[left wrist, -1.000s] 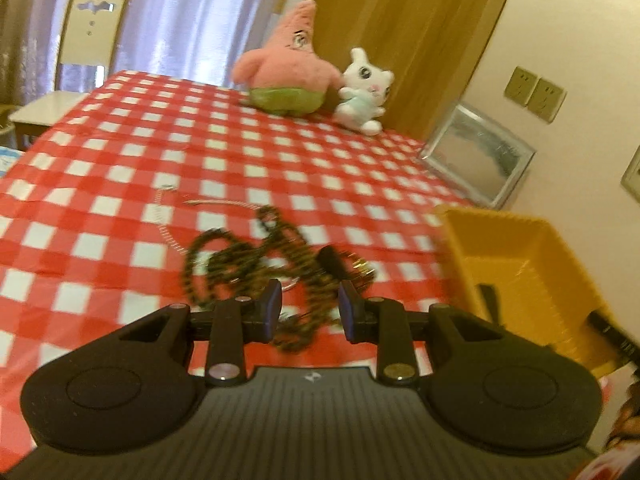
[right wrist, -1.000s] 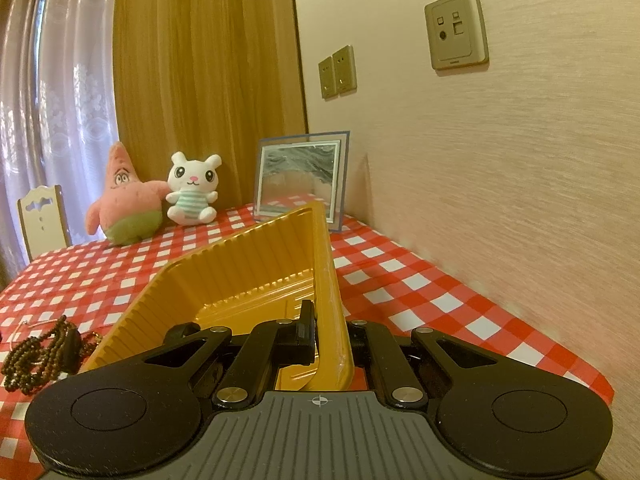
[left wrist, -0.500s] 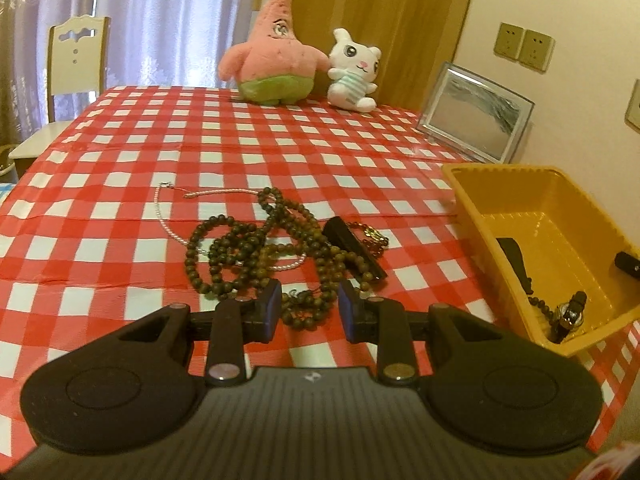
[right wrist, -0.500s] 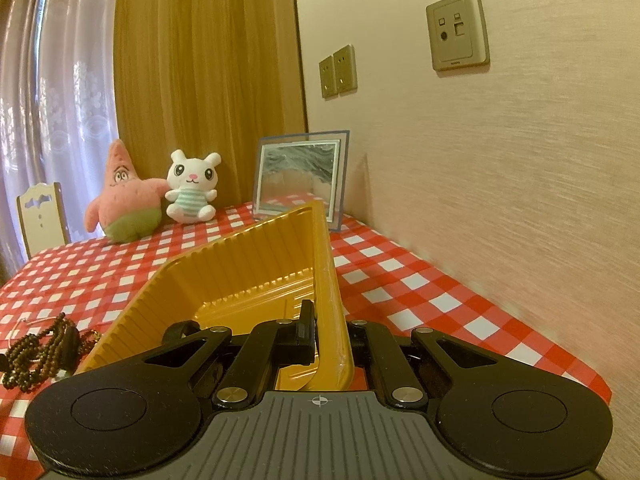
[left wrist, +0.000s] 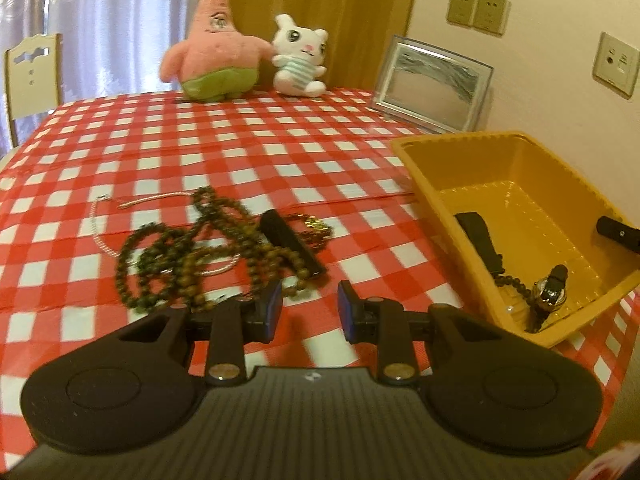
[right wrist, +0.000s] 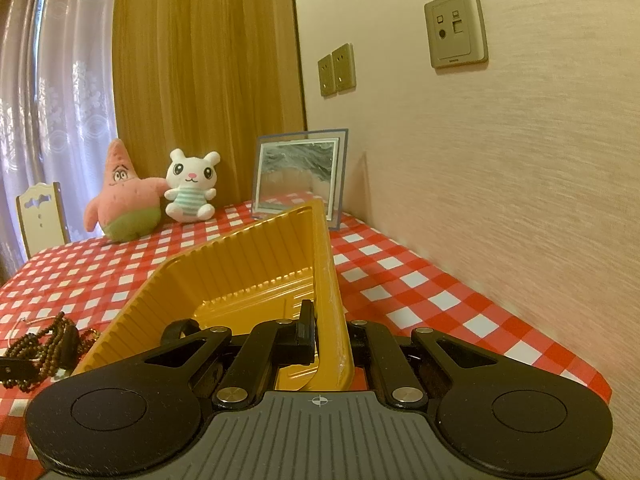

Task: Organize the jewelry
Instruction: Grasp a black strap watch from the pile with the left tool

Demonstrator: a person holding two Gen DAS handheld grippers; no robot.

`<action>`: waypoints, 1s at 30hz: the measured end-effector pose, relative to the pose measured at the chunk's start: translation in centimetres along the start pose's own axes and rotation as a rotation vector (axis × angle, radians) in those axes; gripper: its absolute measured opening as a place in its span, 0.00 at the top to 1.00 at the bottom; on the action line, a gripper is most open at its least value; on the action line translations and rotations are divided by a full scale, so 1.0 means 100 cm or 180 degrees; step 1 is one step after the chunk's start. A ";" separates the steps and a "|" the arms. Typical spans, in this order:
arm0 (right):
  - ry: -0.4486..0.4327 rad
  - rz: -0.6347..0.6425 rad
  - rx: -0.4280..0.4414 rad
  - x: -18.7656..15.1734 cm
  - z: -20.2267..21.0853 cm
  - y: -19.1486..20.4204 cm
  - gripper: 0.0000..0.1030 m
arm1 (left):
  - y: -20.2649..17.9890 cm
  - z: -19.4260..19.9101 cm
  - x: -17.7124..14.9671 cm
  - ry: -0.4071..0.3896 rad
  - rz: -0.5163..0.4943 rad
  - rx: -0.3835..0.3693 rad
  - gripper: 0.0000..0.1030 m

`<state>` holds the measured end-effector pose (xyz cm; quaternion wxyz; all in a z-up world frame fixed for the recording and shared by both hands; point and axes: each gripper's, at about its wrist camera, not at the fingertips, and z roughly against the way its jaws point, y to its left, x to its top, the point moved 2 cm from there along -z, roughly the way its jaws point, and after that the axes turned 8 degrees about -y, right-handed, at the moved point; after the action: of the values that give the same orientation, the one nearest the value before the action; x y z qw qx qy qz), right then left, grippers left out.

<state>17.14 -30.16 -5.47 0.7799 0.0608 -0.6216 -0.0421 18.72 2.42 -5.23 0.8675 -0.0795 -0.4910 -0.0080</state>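
A tangle of brown bead necklaces [left wrist: 192, 256] lies on the red checked tablecloth with a thin pale chain [left wrist: 100, 232] and a black bar-shaped piece [left wrist: 292, 244] across it. My left gripper [left wrist: 308, 308] is open and empty, just in front of the pile's right end. A yellow tray [left wrist: 420, 168] stands to the right, holding a black strap [left wrist: 480, 240], a short bead string and a watch [left wrist: 552, 294]. My right gripper [right wrist: 332, 336] is shut on the tray's right wall [right wrist: 330, 280]. The beads also show in the right wrist view [right wrist: 44, 344].
A pink star plush [left wrist: 212, 52] and a white rabbit plush [left wrist: 300, 60] sit at the table's far edge. A framed picture [left wrist: 432, 80] leans on the wall behind the tray. A chair [left wrist: 32, 72] stands at the far left. The wall runs close along the right.
My left gripper has swung right and pulled back a little, so the bead pile sits further left and the tray is in fuller view. The right gripper and tray have not moved.
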 end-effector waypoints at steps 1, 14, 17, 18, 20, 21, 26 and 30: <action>0.0000 0.0003 0.0000 0.000 0.000 0.000 0.95 | -0.003 -0.003 0.001 -0.0003 -0.0020 -0.0022 0.75; 0.0001 0.0001 -0.0001 0.000 0.000 0.000 0.95 | -0.001 -0.051 0.025 -0.0036 -0.0072 0.0227 0.75; 0.0002 0.0000 0.0001 0.000 0.000 0.000 0.95 | 0.001 -0.061 0.027 0.0002 -0.0084 0.0301 0.75; 0.0002 0.0002 0.0001 0.000 0.000 0.000 0.95 | 0.001 -0.063 0.026 0.0017 -0.0084 0.0326 0.75; 0.0004 0.0000 0.0000 0.000 0.000 -0.001 0.94 | 0.004 -0.068 0.026 0.0040 -0.0067 0.0359 0.75; 0.0008 0.0000 -0.0002 -0.001 0.000 0.000 0.94 | 0.005 -0.070 0.025 0.0051 -0.0061 0.0372 0.75; 0.0010 0.0001 -0.0001 -0.002 -0.001 -0.001 0.95 | 0.008 -0.074 0.022 0.0095 -0.0062 0.0393 0.75; 0.0014 -0.0001 -0.0006 -0.002 0.000 -0.001 0.95 | 0.008 -0.076 0.022 0.0113 -0.0093 0.0396 0.75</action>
<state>17.14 -30.28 -5.65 0.7813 0.0603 -0.6198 -0.0427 26.41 2.28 -7.24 0.8791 -0.0181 -0.4762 0.0084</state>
